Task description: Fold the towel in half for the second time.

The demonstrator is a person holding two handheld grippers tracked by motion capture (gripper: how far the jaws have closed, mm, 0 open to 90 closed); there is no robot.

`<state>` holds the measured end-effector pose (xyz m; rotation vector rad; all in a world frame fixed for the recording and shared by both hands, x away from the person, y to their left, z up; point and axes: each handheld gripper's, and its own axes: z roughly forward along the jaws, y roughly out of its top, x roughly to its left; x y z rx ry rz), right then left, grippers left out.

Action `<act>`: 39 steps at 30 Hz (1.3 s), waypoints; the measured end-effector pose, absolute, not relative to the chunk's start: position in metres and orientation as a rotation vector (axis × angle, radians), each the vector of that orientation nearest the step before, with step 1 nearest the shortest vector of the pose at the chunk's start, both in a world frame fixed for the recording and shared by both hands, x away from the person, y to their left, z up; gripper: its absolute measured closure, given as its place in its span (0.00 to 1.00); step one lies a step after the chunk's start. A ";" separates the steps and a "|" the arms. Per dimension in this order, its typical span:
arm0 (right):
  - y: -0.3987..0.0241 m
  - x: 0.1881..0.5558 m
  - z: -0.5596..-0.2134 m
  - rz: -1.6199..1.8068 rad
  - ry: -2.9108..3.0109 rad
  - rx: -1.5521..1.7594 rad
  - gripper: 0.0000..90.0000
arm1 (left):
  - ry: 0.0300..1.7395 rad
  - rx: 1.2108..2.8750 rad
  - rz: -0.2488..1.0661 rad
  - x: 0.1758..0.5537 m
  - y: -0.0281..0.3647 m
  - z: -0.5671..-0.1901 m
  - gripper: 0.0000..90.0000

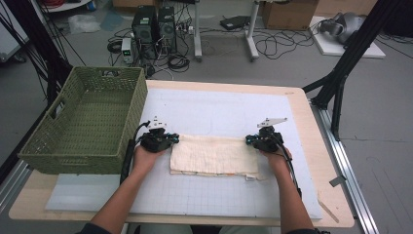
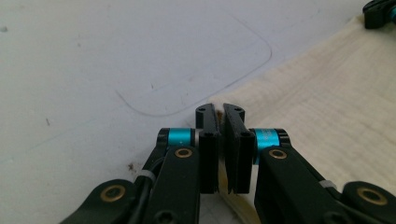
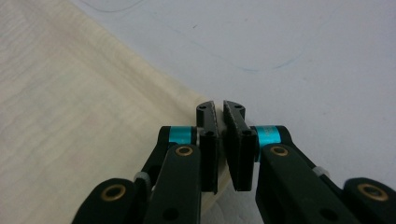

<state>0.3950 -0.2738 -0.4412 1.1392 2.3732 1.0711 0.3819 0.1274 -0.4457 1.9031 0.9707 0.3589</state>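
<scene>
A folded cream towel (image 1: 214, 155) lies flat on the white mat (image 1: 219, 112) that covers the wooden tabletop (image 1: 311, 146), a little toward six o'clock from the mat's middle, with its long side running from nine o'clock to three o'clock. The left tongs (image 1: 171, 139) sit at the towel's far corner on the nine o'clock end, and the right tongs (image 1: 248, 140) sit at the far corner on the three o'clock end, so the cloth stretches between the two.

In the left gripper view the left tongs (image 2: 219, 112) are clenched on the towel's (image 2: 327, 107) edge, with cream fabric showing in the narrow slot between the pads. The cloth spreads away toward two o'clock, where the other tongs' black tip shows at the far corner.

In the right gripper view the right tongs (image 3: 219, 109) are likewise pinched together over the towel's (image 3: 84, 107) border, with the fabric running in beneath the pads from nine o'clock; white mat lies beyond at twelve o'clock.

A green woven basket (image 1: 63, 146) stands on the tabletop at nine o'clock, just beside the left hand (image 1: 146, 158). The right hand (image 1: 278, 160) rests near the towel's three o'clock end.
</scene>
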 end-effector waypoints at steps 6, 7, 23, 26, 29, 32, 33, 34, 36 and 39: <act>-0.276 0.392 -0.430 1.133 2.251 1.095 0.94 | 0.925 1.819 0.418 0.378 0.130 -0.436 0.94; -0.276 0.391 -0.430 1.136 2.249 1.095 0.94 | 0.920 1.818 0.417 0.378 0.131 -0.436 0.94; -0.282 0.352 -0.419 1.224 2.207 1.007 0.94 | 0.868 1.809 0.400 0.354 0.133 -0.429 0.94; -0.283 0.344 -0.421 1.229 2.209 0.988 0.94 | 0.843 1.836 0.388 0.347 0.131 -0.426 0.94; -0.284 0.337 -0.421 1.246 2.209 0.980 0.94 | 0.837 1.833 0.394 0.341 0.130 -0.429 0.94; -0.283 0.328 -0.422 1.248 2.215 0.965 0.94 | 0.841 1.860 0.380 0.338 0.129 -0.431 0.94; -0.284 0.326 -0.422 1.250 2.215 0.956 0.94 | 0.836 1.870 0.387 0.336 0.130 -0.431 0.94; -0.284 0.323 -0.422 1.255 2.213 0.956 0.94 | 0.832 1.863 0.394 0.334 0.130 -0.430 0.93; -0.286 0.317 -0.423 1.268 2.208 0.954 0.93 | 0.829 1.863 0.395 0.330 0.130 -0.430 0.93; -0.288 0.311 -0.424 1.275 2.211 0.950 0.93 | 0.822 1.872 0.388 0.324 0.131 -0.431 0.93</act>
